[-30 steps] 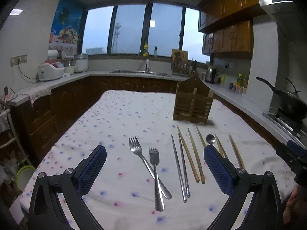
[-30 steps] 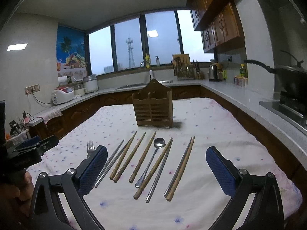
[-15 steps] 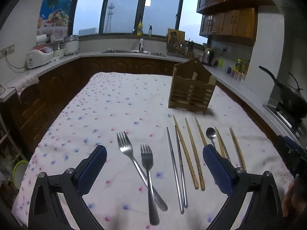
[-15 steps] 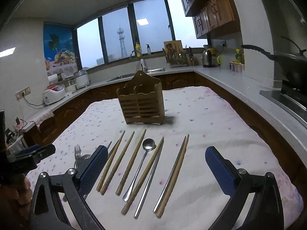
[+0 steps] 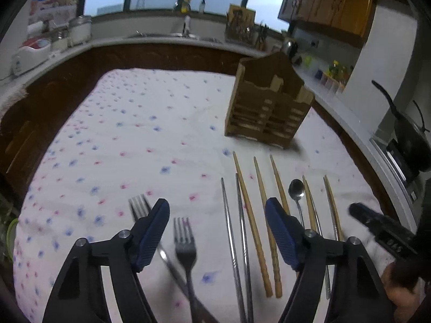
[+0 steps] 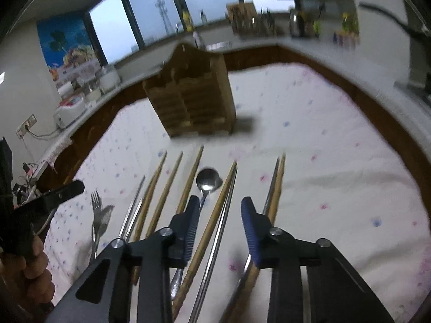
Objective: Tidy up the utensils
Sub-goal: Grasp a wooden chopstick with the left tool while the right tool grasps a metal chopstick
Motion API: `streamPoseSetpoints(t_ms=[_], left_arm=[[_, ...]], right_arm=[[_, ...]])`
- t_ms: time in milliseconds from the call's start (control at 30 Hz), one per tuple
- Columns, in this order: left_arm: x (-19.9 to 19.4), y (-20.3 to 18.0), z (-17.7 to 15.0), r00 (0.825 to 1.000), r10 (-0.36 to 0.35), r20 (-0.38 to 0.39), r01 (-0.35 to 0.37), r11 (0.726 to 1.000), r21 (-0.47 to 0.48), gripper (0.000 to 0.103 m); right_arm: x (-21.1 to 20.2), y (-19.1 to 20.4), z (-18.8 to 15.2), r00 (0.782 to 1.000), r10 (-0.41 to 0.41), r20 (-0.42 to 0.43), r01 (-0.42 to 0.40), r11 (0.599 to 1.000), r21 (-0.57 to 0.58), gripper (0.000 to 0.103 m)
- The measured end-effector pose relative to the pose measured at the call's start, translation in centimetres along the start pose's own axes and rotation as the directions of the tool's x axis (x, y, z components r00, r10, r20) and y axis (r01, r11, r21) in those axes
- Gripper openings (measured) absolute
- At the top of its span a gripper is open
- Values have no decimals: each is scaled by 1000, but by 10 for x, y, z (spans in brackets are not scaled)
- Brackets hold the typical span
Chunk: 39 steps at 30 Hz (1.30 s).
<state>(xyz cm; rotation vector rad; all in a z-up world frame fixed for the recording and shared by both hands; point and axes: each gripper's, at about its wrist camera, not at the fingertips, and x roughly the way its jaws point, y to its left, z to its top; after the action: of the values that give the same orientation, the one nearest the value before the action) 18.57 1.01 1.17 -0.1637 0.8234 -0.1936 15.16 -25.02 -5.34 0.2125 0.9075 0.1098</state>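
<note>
Looking along your left gripper (image 5: pixel 216 232), you see its jaws part open and just now closing in, with nothing pressed between the blue pads (image 5: pixel 150 235). Below the gap lie two forks (image 5: pixel 186 245), crossed at the handles, and a pair of metal chopsticks (image 5: pixel 235 242) on the dotted tablecloth (image 5: pixel 121 140). Right of those lie wooden chopsticks (image 5: pixel 252 215), then a spoon (image 5: pixel 296 191) among more sticks. The wooden utensil holder (image 5: pixel 266 107) stands upright farther back, well apart from the row. Your right hand's gripper shows dark and blurred at the right edge.

From your right gripper (image 6: pixel 219 228), the jaws have been closing too and now stand narrow, yet the pads touch nothing. One wooden chopstick (image 6: pixel 215 215) and one metal chopstick (image 6: pixel 225 215) lie side by side on the cloth under the gap. The spoon (image 6: pixel 207 180) lies just left of them, another mixed pair (image 6: pixel 276 188) just right. The holder (image 6: pixel 194 99) stands behind, and the forks (image 6: pixel 98 215) lie far left, near your left hand (image 6: pixel 27 263).
</note>
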Motion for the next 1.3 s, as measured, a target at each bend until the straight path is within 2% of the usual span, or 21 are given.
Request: streamPoseSetpoints(t_ms=[67,333,500,633,700,833,1067,1167,1300], left_arm=[[15,-2,12,999,-5,-41,5,1000,8,67],[85,-17,56,988,-16,-155,22,999,39,50],[126,-26,71,977,-11,-214,27,997,70,40],[154,-34,76,971,3,-240,21,995,96,36],[166,-37,77,967,11,-256,17,994,105,36],[189,-39,75,956,10,-294,21,995,102,29],[204,-50,72,954,1,-300,41,990,134,27],[208,-55,70,942,-52,-332,98,987,123,22],[215,-58,71,941,-42,-335,97,984,151,22]], right_arm=[[13,-1,3,999,4,-38,-4,1000,12,22],[47,-7,8,988,-57,-147,57,998,-7,11],[56,-12,7,983,-56,-175,57,998,-2,8],[58,-9,11,983,-66,-171,64,998,-18,7],[56,-14,13,983,-37,-178,42,999,24,7],[57,-11,14,982,-21,-186,26,999,22,7],[61,-6,13,981,-44,-186,43,999,-12,7],[59,-8,14,979,-72,-189,68,997,-27,7],[65,-12,19,977,-75,-201,74,997,-9,7]])
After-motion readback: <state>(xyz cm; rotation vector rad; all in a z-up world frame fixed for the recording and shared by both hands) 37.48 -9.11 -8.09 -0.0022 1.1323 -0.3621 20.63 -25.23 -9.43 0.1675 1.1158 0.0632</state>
